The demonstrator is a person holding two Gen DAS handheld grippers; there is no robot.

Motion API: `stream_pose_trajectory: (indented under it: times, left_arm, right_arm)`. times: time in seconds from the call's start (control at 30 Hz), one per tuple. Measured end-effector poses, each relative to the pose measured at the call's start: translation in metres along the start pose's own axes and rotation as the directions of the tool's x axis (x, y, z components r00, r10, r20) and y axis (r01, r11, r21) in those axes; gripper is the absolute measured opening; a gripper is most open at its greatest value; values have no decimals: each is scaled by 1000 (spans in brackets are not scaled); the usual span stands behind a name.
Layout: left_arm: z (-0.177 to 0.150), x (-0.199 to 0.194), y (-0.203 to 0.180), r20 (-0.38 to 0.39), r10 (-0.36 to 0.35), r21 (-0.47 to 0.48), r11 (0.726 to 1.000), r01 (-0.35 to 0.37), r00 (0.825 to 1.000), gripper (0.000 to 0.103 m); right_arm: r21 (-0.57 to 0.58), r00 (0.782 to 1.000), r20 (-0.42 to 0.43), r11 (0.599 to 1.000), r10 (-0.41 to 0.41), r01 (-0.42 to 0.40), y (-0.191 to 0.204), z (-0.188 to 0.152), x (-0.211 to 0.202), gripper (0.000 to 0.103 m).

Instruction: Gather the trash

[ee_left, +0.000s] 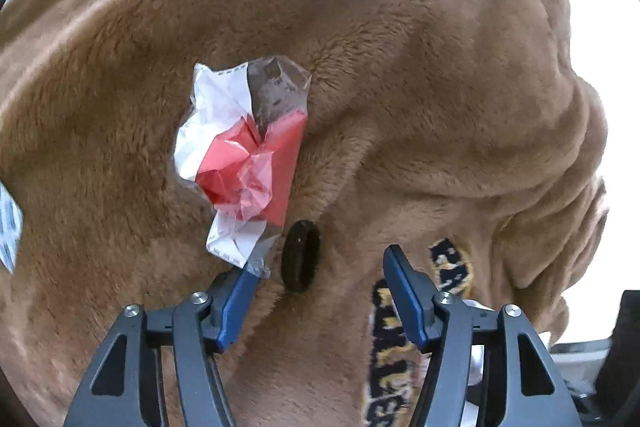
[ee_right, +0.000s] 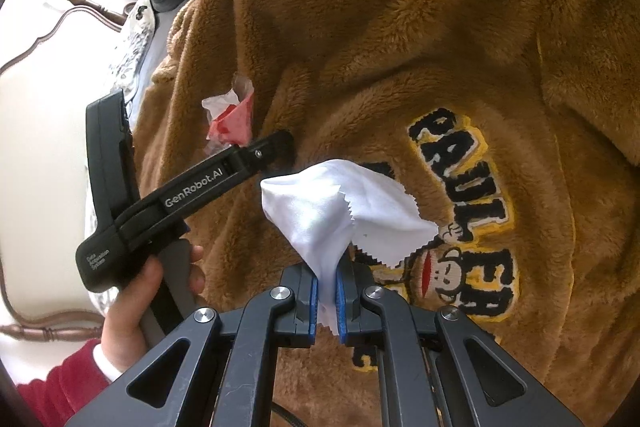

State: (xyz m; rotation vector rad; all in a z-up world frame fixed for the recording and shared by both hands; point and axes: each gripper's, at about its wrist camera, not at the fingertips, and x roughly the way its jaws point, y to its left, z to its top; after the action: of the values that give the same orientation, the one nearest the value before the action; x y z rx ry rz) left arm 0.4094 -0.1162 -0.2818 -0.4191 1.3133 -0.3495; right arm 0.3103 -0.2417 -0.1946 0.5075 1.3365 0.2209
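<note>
Jaws of the left gripper (ee_left: 316, 263) are seen parted, with nothing clamped between them; the blue pad of one finger (ee_left: 236, 301) is touched by the lower, clear-plastic tip of a crumpled red, white and clear wrapper (ee_left: 244, 155), while the other finger stands well apart from it. No earlier picture is given, so only this open stance can be told. The wrapper is laid on a brown fleece garment (ee_left: 400, 67), just beside a dark oval button (ee_left: 301, 255) that lies in the gap ahead of the open jaws. Jaws of the right gripper (ee_right: 327, 291) are closed tight on a white wipe with zigzag edges (ee_right: 340, 211), which is pinched at its gathered lower end and fanned out above the blue pads. From the right wrist view the left gripper is seen as a black tool held by a hand (ee_right: 132, 307) with a red sleeve (ee_right: 60, 391), its tip placed near the wrapper. Black and yellow lettering with a small monkey figure (ee_right: 464, 211) is stitched on the garment just behind the wipe. A bed headboard (ee_right: 44, 39) is seen at the left edge.
</note>
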Motion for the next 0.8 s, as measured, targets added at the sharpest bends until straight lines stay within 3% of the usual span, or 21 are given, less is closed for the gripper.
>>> stream_pose_trajectory:
  times: [0.17,0.27,0.37,0.5,0.8]
  left_arm:
    - [-7,-19,-1,1,4,-52,999,-4,1000,65]
    - [-9,-28,-15,20,21,49,999,-22,1000,67]
    - [-4,-15,-24,-3,28,99,995,-27,1000,67]
    - [2,4,-18,-53,53,76,996,-49,997,67]
    - [7,17,-11,-77,38,59,998,-33,996,67]
  right_arm:
    - [5,1000,5,1000,11,-11,0,1,-1,7]
    - [7,1000,5,1000,18,-18,0,2,0,7]
    - [6,1000,4,1000,23,-23,1,3,0,7]
    - [4,1000,8,1000,21,-21,2,2,-2,7]
    - [25,1000,13,1000,13,-13,-9,2,-5,7]
